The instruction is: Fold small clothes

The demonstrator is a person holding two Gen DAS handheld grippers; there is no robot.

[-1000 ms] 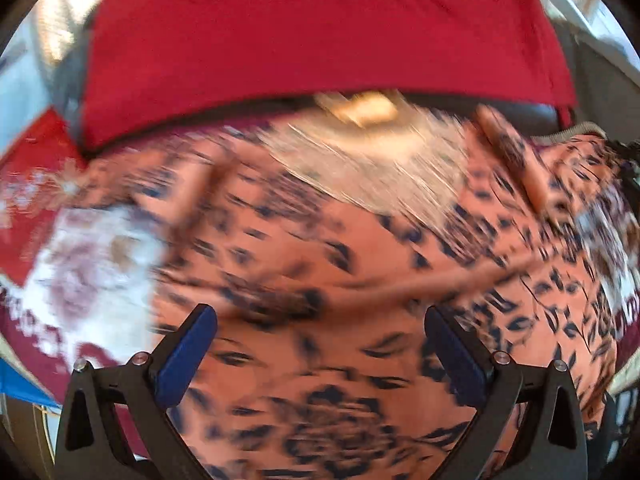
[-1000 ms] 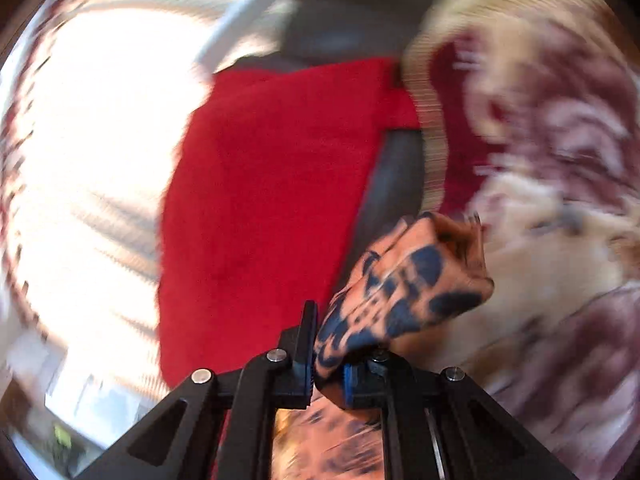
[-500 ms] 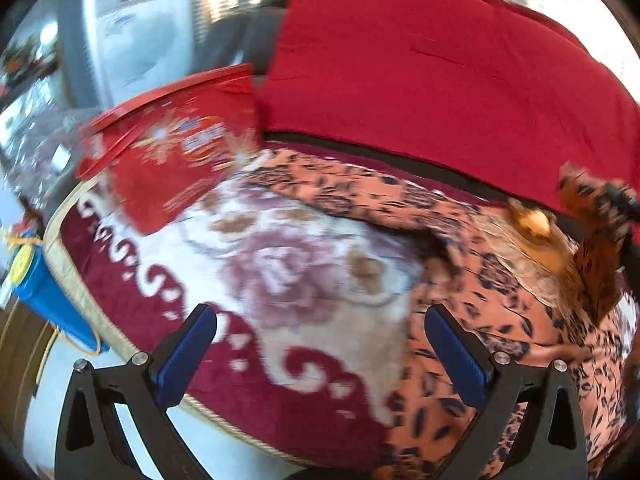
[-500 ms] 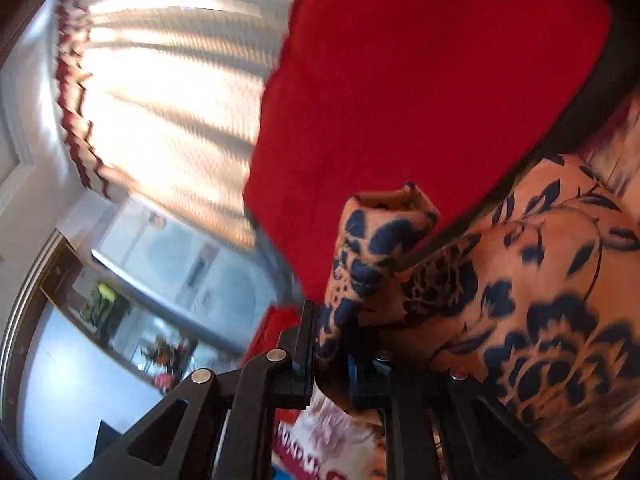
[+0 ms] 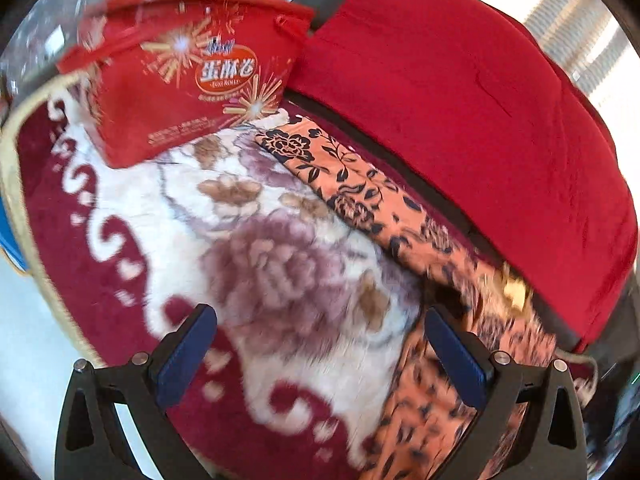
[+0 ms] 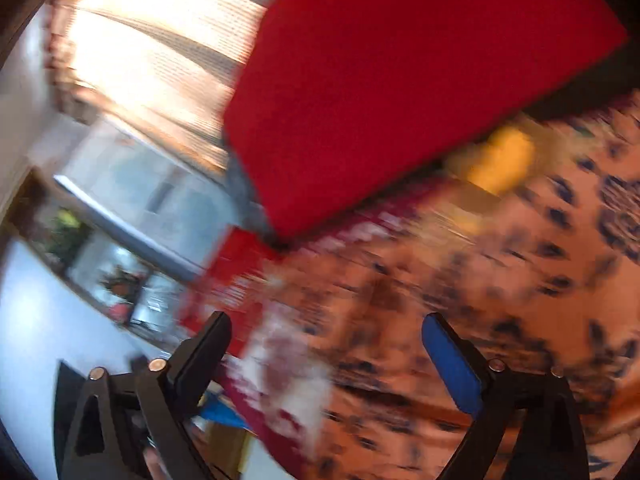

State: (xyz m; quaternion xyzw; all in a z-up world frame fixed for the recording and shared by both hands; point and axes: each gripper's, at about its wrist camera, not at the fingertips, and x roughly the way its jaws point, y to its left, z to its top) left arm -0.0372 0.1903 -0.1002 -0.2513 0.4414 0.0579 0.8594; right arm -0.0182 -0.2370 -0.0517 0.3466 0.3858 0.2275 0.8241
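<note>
Right gripper [image 6: 326,354] has released the garment [image 6: 500,280], fingers apart (left gripper [image 5: 320,344] likewise).

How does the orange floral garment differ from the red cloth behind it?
The orange garment is printed with dark flowers; the red cloth is plain. The garment lies low on the floral blanket; the red cloth drapes higher, over a dark seat back. Both are soft fabric, and neither is gripped.

Left gripper [image 5: 320,350]: black angular frame; blue finger pads [image 5: 454,362]; silver screws; right gripper [image 6: 326,354] alike.
</note>
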